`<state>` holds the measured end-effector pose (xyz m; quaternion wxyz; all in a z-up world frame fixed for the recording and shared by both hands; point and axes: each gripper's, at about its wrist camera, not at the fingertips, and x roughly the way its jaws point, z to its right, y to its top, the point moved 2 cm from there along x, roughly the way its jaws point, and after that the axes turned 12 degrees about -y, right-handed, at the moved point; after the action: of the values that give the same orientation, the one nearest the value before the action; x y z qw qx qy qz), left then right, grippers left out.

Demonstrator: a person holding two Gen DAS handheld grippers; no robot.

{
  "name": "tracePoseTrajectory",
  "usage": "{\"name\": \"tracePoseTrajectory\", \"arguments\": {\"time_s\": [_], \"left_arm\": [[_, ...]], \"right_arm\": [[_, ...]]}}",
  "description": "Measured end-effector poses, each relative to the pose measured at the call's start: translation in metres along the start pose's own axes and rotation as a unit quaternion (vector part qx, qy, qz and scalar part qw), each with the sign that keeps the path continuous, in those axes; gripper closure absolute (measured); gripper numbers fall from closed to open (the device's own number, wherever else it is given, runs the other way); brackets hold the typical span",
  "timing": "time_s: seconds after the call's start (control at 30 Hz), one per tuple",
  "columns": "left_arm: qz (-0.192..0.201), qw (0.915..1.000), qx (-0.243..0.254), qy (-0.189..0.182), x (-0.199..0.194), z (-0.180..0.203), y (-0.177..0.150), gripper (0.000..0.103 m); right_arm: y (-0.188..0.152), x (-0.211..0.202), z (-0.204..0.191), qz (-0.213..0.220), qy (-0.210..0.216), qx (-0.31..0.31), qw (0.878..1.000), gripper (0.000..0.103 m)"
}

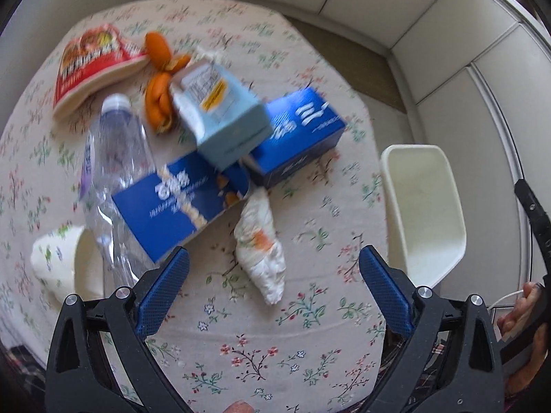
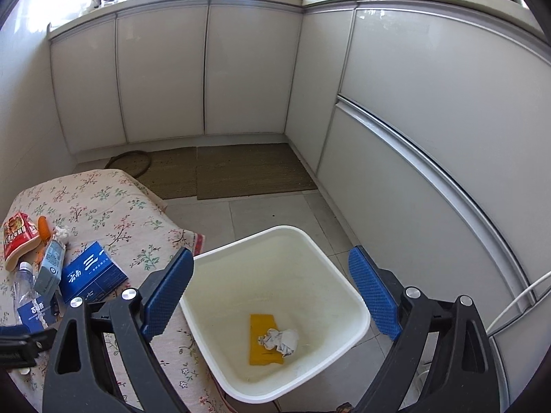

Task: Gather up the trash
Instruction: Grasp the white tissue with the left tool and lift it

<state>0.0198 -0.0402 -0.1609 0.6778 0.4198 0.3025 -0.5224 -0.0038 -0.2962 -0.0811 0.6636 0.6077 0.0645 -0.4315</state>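
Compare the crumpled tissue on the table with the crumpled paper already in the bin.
The crumpled tissue lies on the floral tablecloth, not yet collected; the crumpled paper lies at the bottom of the white bin, partly over a yellow sheet. The tissue is long and twisted, with an orange stain; the paper is a compact ball with grey marks. Both are white, crumpled, and gripped by neither gripper.

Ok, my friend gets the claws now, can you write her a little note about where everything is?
Left claw: open, empty, over the table near the tissue wad.
Right claw: open, empty, above the bin.
Done: a yellow packet and crumpled paper lie in the bin.
Left on the table: tissue wad, bottle, two blue boxes, carton, orange peel, red bowl, paper cup.
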Motion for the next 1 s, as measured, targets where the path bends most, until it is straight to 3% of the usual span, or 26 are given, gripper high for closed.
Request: {"name": "tracePoseTrajectory", "arguments": {"time_s": [0.17,0.3,0.5,0.57,0.6,0.7,0.83,1.0], "left_arm": [[-0.019,0.9983,-0.053,-0.015,0.027,-0.013,-0.009,0.011],[-0.005,0.9985,-0.054,0.010,0.042,-0.014,-0.007,0.016],[0.006,0.9983,-0.022,0.053,0.056,-0.008,-0.007,0.040],[0.011,0.9979,-0.001,0.063,0.056,-0.006,-0.006,0.061],[0.014,0.9980,0.006,0.062,0.056,-0.006,-0.006,0.068],[0.011,0.9995,0.001,0.028,0.048,-0.012,-0.004,0.070],[0.055,0.9982,0.023,-0.008,0.009,-0.011,0.000,0.070],[0.164,0.9840,0.055,-0.043,-0.076,-0.012,0.014,0.070]], "right_arm": [[-0.005,0.003,-0.010,-0.008,0.004,-0.021,1.000,0.014],[-0.009,0.006,-0.016,-0.013,0.004,-0.033,0.999,0.014],[-0.008,0.013,-0.025,-0.028,0.011,-0.034,0.999,0.014],[-0.008,0.015,-0.031,-0.030,0.011,-0.038,0.999,0.014],[-0.008,0.015,-0.033,-0.030,0.012,-0.040,0.999,0.014],[-0.005,0.015,-0.045,-0.029,0.025,-0.048,0.998,0.014],[0.008,0.016,-0.070,-0.034,0.079,-0.054,0.995,0.014],[0.022,0.018,-0.118,-0.074,0.164,-0.081,0.980,0.014]]}}
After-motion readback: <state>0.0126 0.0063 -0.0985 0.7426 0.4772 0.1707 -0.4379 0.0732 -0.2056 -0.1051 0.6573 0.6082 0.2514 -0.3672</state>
